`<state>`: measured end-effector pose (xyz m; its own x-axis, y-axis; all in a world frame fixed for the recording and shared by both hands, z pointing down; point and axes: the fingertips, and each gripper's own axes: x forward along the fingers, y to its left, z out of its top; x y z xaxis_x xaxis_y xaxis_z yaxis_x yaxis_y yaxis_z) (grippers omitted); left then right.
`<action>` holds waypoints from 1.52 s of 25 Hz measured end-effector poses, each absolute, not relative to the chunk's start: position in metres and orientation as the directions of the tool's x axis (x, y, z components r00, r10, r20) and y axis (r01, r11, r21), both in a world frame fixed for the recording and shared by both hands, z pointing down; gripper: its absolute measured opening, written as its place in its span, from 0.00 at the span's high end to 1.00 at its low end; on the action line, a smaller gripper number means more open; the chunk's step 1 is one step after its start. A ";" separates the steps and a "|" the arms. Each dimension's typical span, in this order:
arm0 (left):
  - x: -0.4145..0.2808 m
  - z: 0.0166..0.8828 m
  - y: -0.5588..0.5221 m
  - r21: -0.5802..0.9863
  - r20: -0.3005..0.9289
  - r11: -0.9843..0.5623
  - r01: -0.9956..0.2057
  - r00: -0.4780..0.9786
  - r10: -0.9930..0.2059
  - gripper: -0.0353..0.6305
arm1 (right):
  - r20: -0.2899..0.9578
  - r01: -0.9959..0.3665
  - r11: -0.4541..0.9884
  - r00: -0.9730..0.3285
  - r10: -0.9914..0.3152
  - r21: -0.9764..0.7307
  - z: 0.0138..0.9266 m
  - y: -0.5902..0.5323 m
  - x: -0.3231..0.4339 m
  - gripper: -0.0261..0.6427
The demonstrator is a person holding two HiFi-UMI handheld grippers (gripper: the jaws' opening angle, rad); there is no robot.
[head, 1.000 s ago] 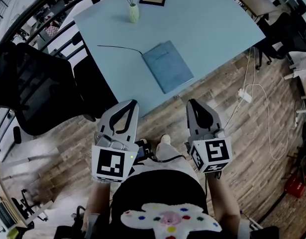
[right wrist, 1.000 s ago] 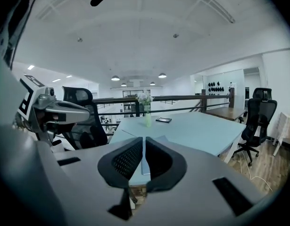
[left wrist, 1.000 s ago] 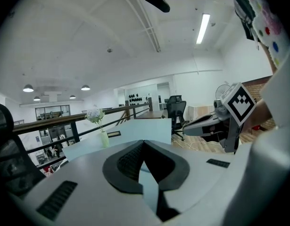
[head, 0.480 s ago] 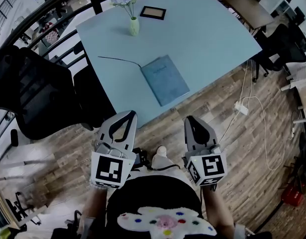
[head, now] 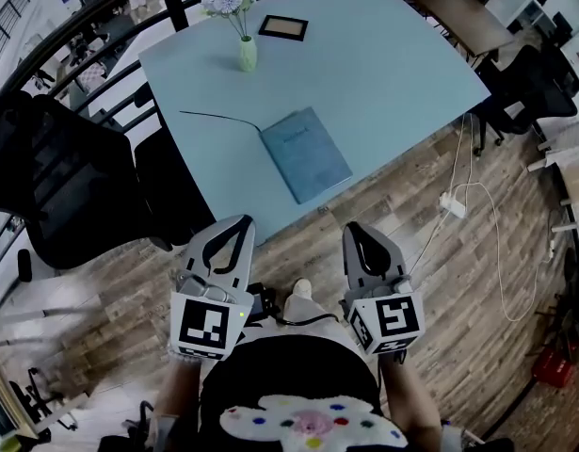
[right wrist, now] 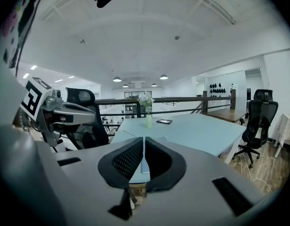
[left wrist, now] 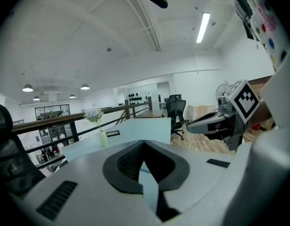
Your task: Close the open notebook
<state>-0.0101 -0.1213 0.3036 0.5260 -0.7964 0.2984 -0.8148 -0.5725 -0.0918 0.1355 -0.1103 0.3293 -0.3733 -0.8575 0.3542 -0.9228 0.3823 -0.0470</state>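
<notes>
Currently the blue notebook (head: pixel 306 154) lies flat with its cover shut, near the front edge of the pale-blue table (head: pixel 393 55). The left gripper (head: pixel 240 222) and right gripper (head: pixel 357 229) hang over the wooden floor, well short of the table. Both have their jaws pressed together on nothing.

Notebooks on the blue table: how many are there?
1. The notebook lies flat near the front edge of the table, apart from the vase farther back. No other notebook shows.
</notes>
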 end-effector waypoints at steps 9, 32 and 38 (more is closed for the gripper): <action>0.000 0.304 -0.116 -0.097 0.303 -0.591 -0.800 0.542 -0.784 0.92 | 0.379 -0.921 0.389 -0.373 -0.847 -0.037 0.332 -0.109 0.137 0.90; -0.004 0.304 -0.108 -0.097 0.304 -0.580 -0.809 0.530 -0.791 0.92 | 0.373 -0.921 0.389 -0.366 -0.852 -0.015 0.335 -0.101 0.139 0.90; -0.005 0.306 -0.108 -0.111 0.312 -0.587 -0.802 0.532 -0.787 0.92 | 0.378 -0.921 0.389 -0.366 -0.850 -0.017 0.335 -0.100 0.136 0.90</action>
